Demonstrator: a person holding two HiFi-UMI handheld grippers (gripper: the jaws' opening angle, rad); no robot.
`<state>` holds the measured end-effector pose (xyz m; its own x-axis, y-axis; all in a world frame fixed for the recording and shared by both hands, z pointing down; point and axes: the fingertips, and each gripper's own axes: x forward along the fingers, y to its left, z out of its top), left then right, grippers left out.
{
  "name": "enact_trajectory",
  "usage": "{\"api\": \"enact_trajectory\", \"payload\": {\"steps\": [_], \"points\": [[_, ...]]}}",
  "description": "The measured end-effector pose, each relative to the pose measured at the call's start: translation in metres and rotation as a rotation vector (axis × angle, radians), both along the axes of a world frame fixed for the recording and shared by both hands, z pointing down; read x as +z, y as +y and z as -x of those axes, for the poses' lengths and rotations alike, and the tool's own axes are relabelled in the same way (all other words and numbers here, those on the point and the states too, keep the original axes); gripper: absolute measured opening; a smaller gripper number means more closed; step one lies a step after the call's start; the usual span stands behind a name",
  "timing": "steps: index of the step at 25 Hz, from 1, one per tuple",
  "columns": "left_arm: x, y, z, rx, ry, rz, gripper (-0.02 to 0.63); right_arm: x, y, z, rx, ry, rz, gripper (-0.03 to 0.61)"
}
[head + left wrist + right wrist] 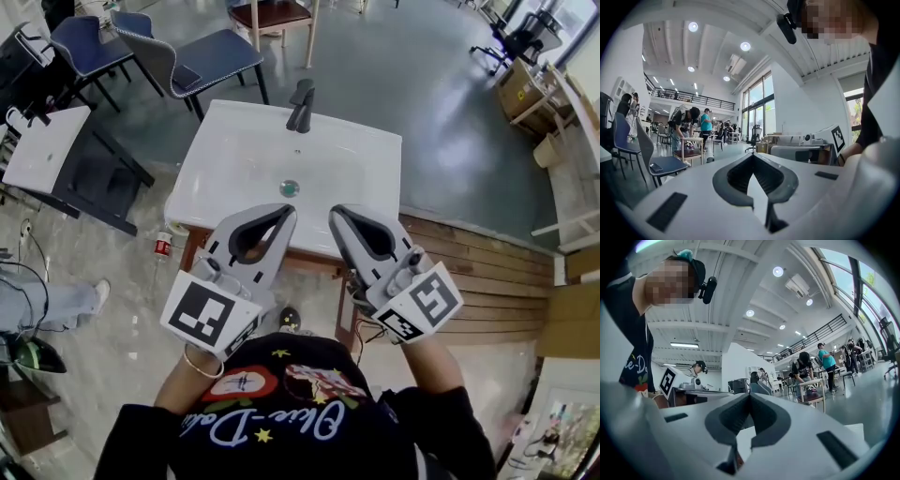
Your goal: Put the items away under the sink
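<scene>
Hovering side by side at mid-frame, the left gripper (284, 216) and right gripper (339, 214) are both pinched closed, empty, over the near edge of the white sink (234, 150).

White rectangular ceramic sink top (244, 150) | dark metal faucet (301, 105) is mounted at far edge | small red can (162, 247) is set on pale floor (131, 286) beside it
</scene>
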<state>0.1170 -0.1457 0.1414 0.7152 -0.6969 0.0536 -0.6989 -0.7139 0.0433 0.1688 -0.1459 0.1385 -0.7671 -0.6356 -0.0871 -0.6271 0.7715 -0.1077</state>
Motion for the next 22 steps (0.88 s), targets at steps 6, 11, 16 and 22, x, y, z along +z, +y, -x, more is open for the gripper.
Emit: {"api": "enact_trajectory", "payload": {"steps": [6,11,16,22], "points": [[0.003,0.013,0.003,-0.005,-0.011,0.006,0.008,0.000,0.010,0.005,-0.033,0.035,0.001,0.008],[0.010,0.021,-0.007,0.013,-0.014,0.014,0.008,0.001,0.017,-0.003,-0.038,0.029,0.006,0.008],[0.012,0.031,-0.003,0.020,-0.020,0.038,0.008,0.002,0.023,0.000,-0.036,0.025,0.015,0.008],[0.009,0.043,-0.003,0.049,-0.014,0.021,0.008,-0.002,0.026,0.004,-0.065,0.034,0.035,0.008]]}}
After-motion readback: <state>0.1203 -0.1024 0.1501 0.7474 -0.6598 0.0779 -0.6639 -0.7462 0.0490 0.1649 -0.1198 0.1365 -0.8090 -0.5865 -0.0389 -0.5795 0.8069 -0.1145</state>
